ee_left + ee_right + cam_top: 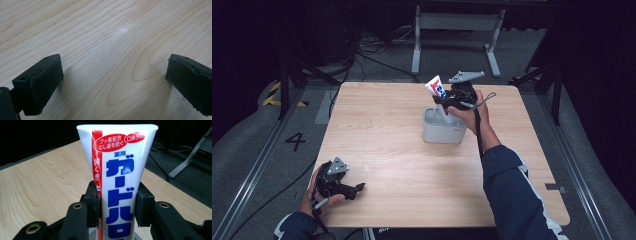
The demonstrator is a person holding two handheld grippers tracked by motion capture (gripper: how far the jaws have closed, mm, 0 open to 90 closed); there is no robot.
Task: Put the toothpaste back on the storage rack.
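A white toothpaste tube [437,90] with red and blue print stands tilted above a light grey box [443,128] near the middle of the wooden table. My right gripper [451,100] is shut on the tube, its lower end reaching down into the box. In the right gripper view both pads press the sides of the tube [120,182]. My left gripper [357,189] rests low at the table's front left corner, held in a hand, with its jaws wide apart over bare wood [112,55] and nothing between them.
The wooden table [387,150] has free room around the grey box. Behind the table on the floor stand a white metal frame [457,30] and black cables [367,50]. Dark stands flank both sides.
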